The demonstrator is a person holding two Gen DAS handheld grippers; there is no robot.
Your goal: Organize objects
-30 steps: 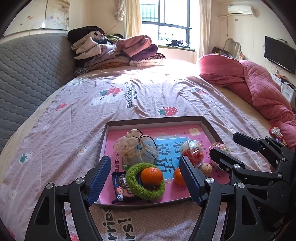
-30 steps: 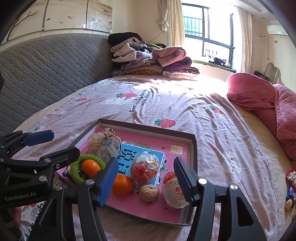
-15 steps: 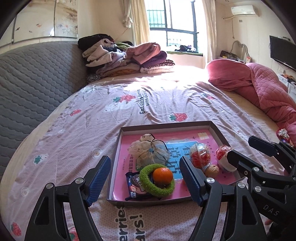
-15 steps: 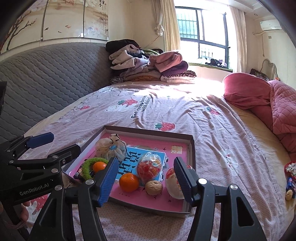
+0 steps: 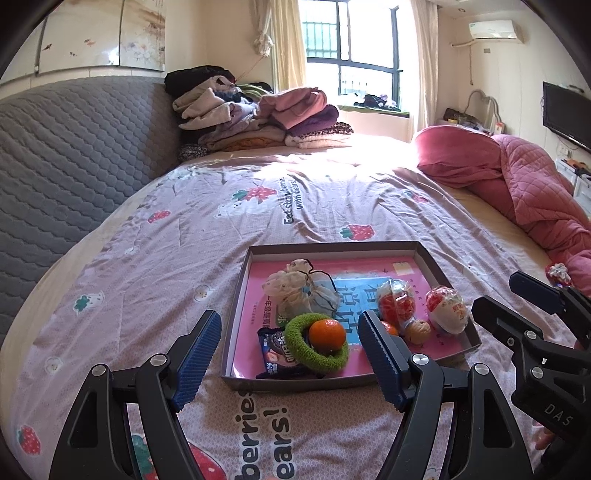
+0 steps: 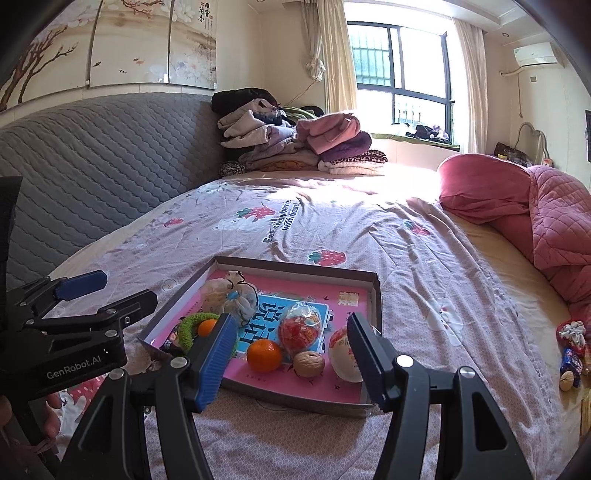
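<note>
Both tongs, left point(image 5: 288, 354) and right point(image 6: 291, 354), gape empty before the filled tray point(image 6: 375, 295); sweets point(image 6: 570, 350) right of it look left.

Bed point(image 5: 295, 206): pink strawberry-print sheet, sunlit at far end. Grey quilted headboard point(image 5: 74, 158) along bed's left side; painted panels point(image 6: 147, 44) above it. Folded clothes point(image 5: 258, 114) at bed's far corner. Barred window point(image 6: 402, 70) beyond. Pink quilt point(image 5: 517, 184) on bed's right. Air conditioner point(image 5: 493, 29) and TV point(image 5: 567, 110) on right wall.

Open hand-held gripper point(image 5: 290, 354) w/ nothing, above tray point(image 5: 236, 295)
</note>
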